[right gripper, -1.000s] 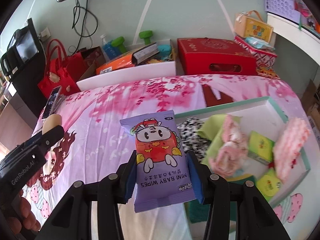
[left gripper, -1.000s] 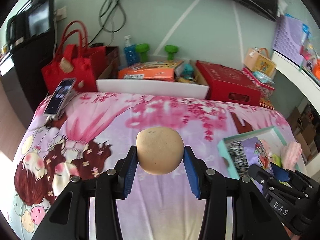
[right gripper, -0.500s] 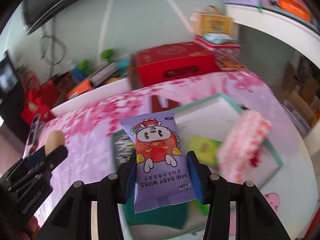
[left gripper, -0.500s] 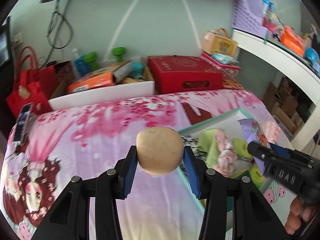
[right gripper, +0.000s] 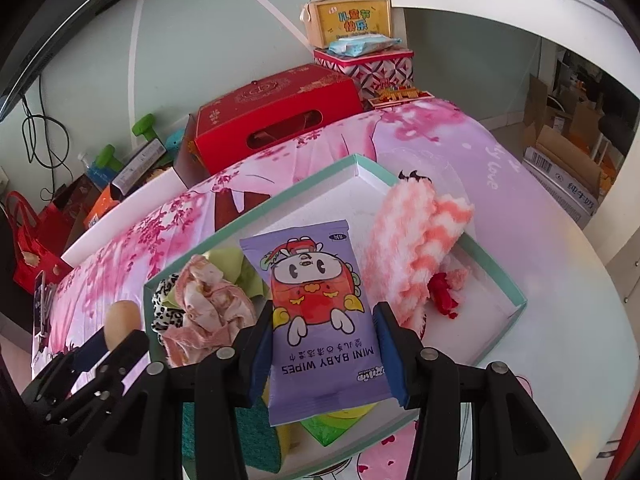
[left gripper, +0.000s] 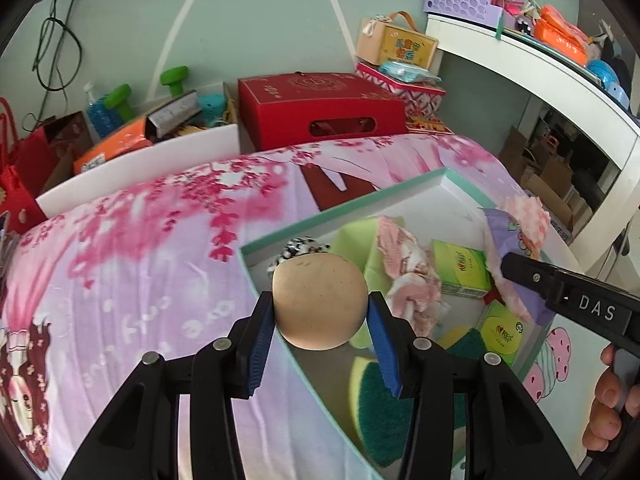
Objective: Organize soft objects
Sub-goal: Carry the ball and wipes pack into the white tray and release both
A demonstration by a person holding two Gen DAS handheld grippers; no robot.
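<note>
We hold one soft thing in each gripper above the tray (right gripper: 516,292), which lies on the bed (left gripper: 152,248). Our left gripper (left gripper: 320,316) is clamped on a tan ball (left gripper: 320,300), pads pressing its two sides, and it hangs over the tray's near left corner. Our right gripper (right gripper: 324,352) pinches a wipes pack (right gripper: 320,312) by its long edges, upright, over the middle of the tray.

The tray already holds a crumpled pink cloth (right gripper: 208,312), a green cloth (right gripper: 232,264), a spotted cloth (right gripper: 164,312) at the left edge, green packets (left gripper: 460,272), a sponge (left gripper: 380,412) near the front edge and a fluffy pink towel (right gripper: 412,248) draped over the right edge. The bare floor shows mostly at the far corner and the right side.

We judge the step to be the drop-off. To do it well, we should lower each thing close to the floor of the tray before we part the fingers, since a ball let go from height would likely bounce or roll over the low rim. The ball wants a pocket against the cloths, where it cannot roll. The pack lies best flat, so we should tip it forward toward the bare far corner. We should release one at a time, keeping the two grippers apart.
</note>
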